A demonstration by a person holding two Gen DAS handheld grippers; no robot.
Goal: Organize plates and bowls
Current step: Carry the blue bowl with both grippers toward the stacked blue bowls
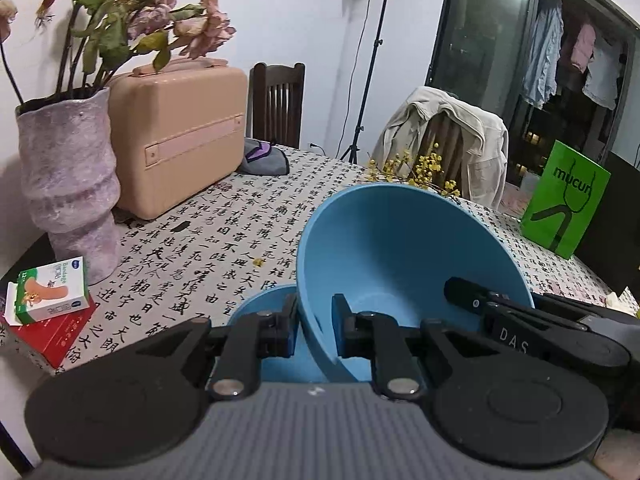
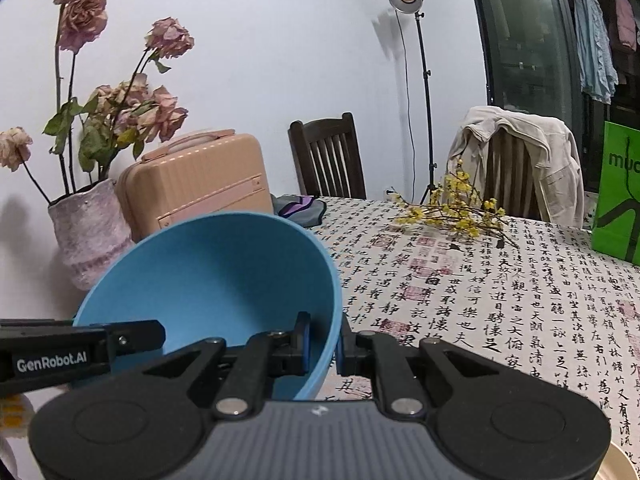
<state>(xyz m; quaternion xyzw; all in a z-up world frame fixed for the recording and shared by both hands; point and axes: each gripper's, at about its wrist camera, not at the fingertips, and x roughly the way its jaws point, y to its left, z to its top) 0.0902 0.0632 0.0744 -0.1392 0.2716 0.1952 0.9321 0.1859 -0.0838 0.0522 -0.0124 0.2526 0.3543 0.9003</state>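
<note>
Gripping opposite walls of one tilted blue bowl [image 1: 400, 240], the left gripper [image 1: 314, 330] and right gripper [image 2: 322, 344] are both clamped on its rim above the tablecloth [image 2: 480, 300]; beyond stand a vase [image 1: 68, 188] and suitcase [image 1: 180, 136].

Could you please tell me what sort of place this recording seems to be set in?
Most likely a home dining room: a cloth-covered table with wooden chairs, a vase of dried roses, and laundry hanging behind the glass door.
</note>
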